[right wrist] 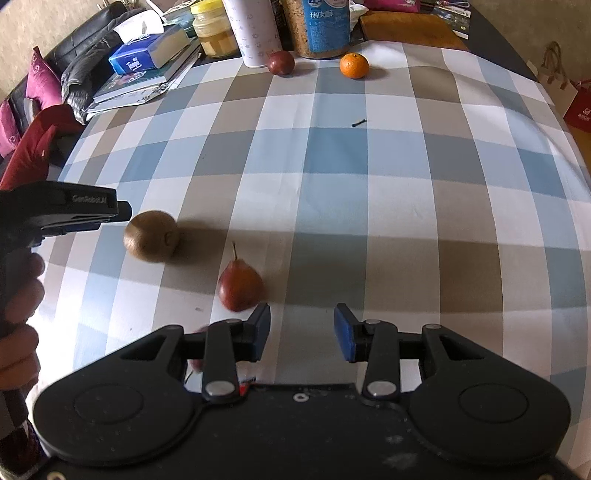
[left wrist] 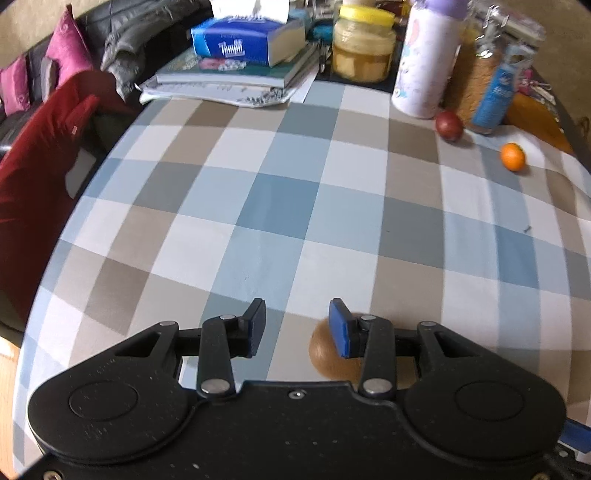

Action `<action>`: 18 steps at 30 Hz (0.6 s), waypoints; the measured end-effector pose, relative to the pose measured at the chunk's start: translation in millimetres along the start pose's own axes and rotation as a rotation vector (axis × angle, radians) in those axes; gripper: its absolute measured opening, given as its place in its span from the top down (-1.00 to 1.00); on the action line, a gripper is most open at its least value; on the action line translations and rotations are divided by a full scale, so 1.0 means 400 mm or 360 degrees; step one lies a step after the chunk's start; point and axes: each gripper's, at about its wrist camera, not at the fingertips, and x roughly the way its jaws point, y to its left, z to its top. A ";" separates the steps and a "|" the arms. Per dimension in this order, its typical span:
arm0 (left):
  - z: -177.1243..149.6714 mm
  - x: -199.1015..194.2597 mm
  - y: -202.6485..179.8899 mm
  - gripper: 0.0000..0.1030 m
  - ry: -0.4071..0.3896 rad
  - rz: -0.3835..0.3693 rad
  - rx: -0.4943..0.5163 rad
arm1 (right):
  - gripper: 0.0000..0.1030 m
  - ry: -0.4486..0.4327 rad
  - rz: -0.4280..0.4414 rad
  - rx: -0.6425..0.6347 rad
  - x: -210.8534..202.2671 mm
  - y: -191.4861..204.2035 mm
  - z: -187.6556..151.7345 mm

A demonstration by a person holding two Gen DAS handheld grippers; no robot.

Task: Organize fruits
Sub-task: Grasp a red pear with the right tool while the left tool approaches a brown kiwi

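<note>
Left gripper [left wrist: 297, 326]: jaws apart, nothing between the pads. Kiwi [left wrist: 332, 354] sits on the checked tablecloth [left wrist: 280, 206] under and behind my right-hand pad [left wrist: 341, 328], partly hidden by that finger and its linkage. It's off to the side of the gap, not in it. Can't tell from this view whether the pad touches it.

From the right wrist view, the same kiwi [right wrist: 151, 236] lies just past the tip of my left gripper [right wrist: 123, 210], close to the tip; contact unclear. My left hand [right wrist: 16, 306] is around that gripper's handle at the frame's left edge.

Right gripper [right wrist: 302, 332]: jaws apart, empty; bare cloth in the gap. Red pear [right wrist: 239, 286], stem pointing away from me, lies just ahead of the left-hand pad [right wrist: 261, 330], outside the gap and left of it. Kiwi is further left and beyond the pear, the two apart.

Far end of the table: dark red round fruit [right wrist: 281, 62] and orange [right wrist: 354, 65], well apart from both grippers, next to a white bottle [right wrist: 255, 33] and a blue-labelled jar [right wrist: 321, 29]. Also there: a yellow-lidded jar [right wrist: 212, 31] and a tissue box [right wrist: 147, 51] on stacked books [right wrist: 136, 83]. There's a small dark speck [right wrist: 358, 123] on the cloth mid-table.
</note>
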 end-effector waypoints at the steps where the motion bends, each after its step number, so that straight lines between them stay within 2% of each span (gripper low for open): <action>1: 0.006 0.011 0.000 0.05 0.0007 0.0009 -0.0004 | 0.19 0.0004 -0.0003 0.0002 0.007 0.001 0.006; 7: 0.012 0.063 -0.001 0.06 0.0067 0.0026 -0.0023 | 0.19 0.0044 0.0000 0.0017 0.044 0.012 0.039; 18: -0.026 0.037 0.017 0.08 0.0061 0.0046 0.0037 | 0.19 0.0069 0.0034 0.0025 0.081 0.041 0.064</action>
